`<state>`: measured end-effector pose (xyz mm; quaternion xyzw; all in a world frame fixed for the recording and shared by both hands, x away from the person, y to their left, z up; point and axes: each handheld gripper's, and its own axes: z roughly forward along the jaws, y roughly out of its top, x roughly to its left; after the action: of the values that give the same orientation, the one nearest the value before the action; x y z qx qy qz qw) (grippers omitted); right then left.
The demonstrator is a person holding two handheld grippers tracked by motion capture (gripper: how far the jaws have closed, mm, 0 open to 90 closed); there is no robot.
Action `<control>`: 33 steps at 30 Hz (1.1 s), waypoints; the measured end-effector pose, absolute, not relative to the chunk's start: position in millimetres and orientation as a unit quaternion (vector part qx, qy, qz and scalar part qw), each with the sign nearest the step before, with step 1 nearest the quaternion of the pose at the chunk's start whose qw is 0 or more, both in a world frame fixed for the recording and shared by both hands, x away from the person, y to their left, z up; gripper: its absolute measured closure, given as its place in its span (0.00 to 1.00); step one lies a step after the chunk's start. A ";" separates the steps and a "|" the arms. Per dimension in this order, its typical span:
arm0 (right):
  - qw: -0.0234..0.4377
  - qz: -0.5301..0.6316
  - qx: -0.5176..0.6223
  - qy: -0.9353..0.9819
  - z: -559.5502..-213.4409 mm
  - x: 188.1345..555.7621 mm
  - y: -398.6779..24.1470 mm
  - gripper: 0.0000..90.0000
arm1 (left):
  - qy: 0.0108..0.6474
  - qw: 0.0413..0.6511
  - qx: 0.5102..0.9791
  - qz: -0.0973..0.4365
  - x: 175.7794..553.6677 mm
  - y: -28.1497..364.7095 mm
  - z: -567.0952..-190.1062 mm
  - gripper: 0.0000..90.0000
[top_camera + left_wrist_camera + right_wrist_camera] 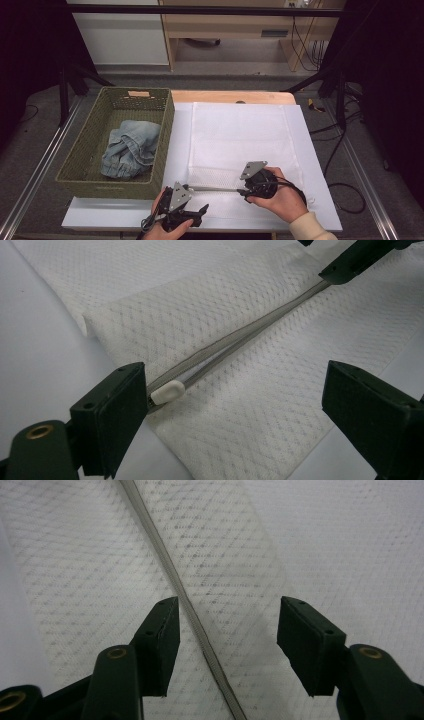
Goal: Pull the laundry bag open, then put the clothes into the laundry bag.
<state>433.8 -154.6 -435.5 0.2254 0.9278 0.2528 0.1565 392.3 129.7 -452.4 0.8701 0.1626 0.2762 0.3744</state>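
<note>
A white mesh laundry bag (240, 140) lies flat on the white table top, with a grey zipper (215, 189) running along its near edge. In the left gripper view the zipper's white pull (167, 391) sits right beside the left jaw's pad, at the end of the zipper (240, 337). My left gripper (235, 395) stands open, wide across that corner of the bag. My right gripper (227, 630) hovers open over the zipper (185, 600), which passes between the jaws closer to the left one; no pad presses on it. From above, the left gripper (199, 209) and right gripper (245, 192) face each other along the zipper.
A green woven basket (85, 150) stands at the table's left, with folded blue jeans (130, 147) inside. The table's front edge runs just under both hands. Cables and stand legs lie on the floor to the right.
</note>
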 end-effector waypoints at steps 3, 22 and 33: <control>0.155 0.253 0.226 0.928 -439.0 434.0 -155.2 0.48 | 0.163 0.372 0.871 0.277 391.5 129.3 -452.7 0.12; 0.152 0.260 0.228 0.926 -455.4 437.7 -149.9 0.58 | 0.156 0.361 0.876 0.280 390.1 124.8 -455.4 0.12; 0.146 0.261 0.225 0.927 -461.1 438.4 -146.6 0.86 | 0.155 0.363 0.878 0.271 390.6 124.1 -457.4 0.12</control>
<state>438.4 -146.6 -461.1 0.2252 0.9274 0.2606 0.1457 390.6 124.1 -457.4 0.8777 0.1550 0.2713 0.3633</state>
